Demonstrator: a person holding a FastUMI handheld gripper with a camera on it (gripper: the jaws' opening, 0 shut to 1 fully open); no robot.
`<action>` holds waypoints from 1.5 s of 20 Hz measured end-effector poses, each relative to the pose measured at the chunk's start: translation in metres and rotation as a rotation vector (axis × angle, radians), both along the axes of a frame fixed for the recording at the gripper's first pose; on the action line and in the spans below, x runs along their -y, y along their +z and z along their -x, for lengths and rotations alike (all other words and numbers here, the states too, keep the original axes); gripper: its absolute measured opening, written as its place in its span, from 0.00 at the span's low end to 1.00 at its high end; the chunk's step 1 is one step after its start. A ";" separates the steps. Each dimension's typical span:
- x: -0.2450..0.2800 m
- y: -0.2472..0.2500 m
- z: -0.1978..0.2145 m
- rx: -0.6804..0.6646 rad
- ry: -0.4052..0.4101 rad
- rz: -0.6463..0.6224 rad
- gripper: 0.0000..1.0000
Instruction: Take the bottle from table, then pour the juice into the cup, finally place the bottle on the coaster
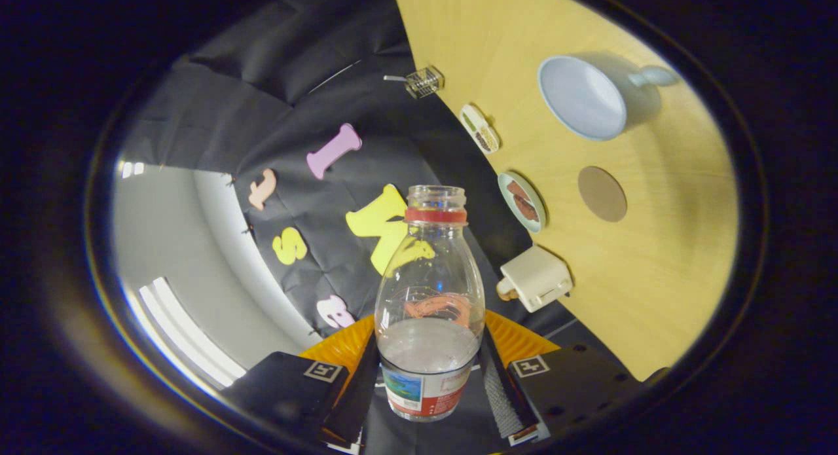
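A clear plastic bottle (429, 298) with a red neck ring, no cap and a coloured label is held between my two fingers, with the gripper (429, 383) shut on its lower body. Clear liquid fills its lower part. The view is rolled, so the wooden table (655, 278) stands to the right of the bottle. On it, beyond the bottle's mouth, lies a pale blue cup (582, 96) with a handle, its opening facing me. A round brown coaster (601, 193) lies on the table between the cup and the fingers.
Along the table's edge stand a small wire basket (424, 82), an oval dish (480, 127) with food, a round green plate (522, 201) with brown pieces and a cream toaster-like box (535, 278). The booth's black cloth wall hangs behind the bottle.
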State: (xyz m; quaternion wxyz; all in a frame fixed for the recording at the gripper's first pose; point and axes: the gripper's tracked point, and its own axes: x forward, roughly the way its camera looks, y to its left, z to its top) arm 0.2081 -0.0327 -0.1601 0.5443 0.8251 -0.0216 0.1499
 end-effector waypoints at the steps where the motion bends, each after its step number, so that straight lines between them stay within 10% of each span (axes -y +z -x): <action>1: -0.002 0.001 0.001 0.008 -0.007 0.069 0.78; 30: 0.025 0.023 -0.021 0.018 -0.469 1.850 0.80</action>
